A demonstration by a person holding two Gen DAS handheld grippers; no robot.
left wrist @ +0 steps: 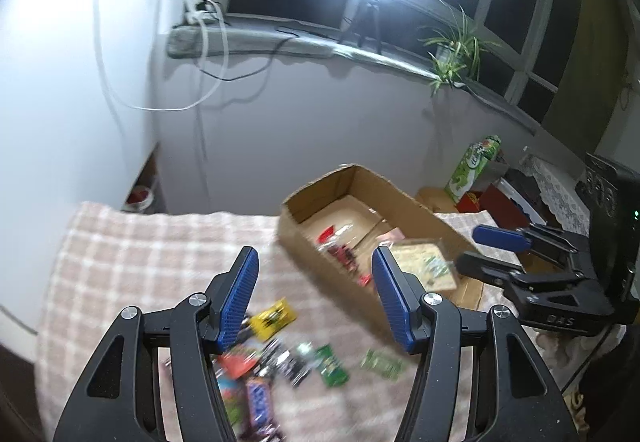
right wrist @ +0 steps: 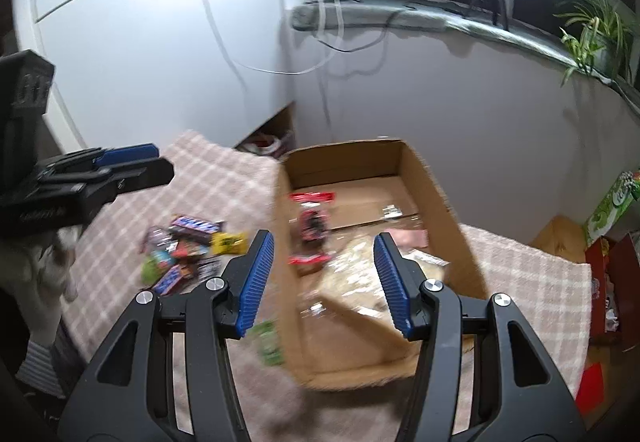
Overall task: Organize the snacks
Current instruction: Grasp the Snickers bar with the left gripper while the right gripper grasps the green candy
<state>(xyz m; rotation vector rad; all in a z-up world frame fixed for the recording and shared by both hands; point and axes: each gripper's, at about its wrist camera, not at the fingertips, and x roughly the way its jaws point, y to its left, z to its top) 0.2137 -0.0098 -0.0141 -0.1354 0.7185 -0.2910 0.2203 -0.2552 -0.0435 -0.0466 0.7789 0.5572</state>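
Left gripper [left wrist: 314, 296]: jaws wide apart, empty, above the snack pile [left wrist: 276, 358] on the checked cloth [left wrist: 132, 258]. Right gripper [right wrist: 324, 280]: jaws wide apart, empty, over the cardboard box [right wrist: 452, 209] at the bench's far edge, packets inside. Wrapper print is blurred, unreadable.

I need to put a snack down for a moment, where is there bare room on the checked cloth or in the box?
The pink checked cloth is bare left of the open brown cardboard box, beyond the pile of small colourful snack packets, and again right of the box in the right wrist view. The box floor is free toward its far wall. It is crowded at the pile and in the box's near half.
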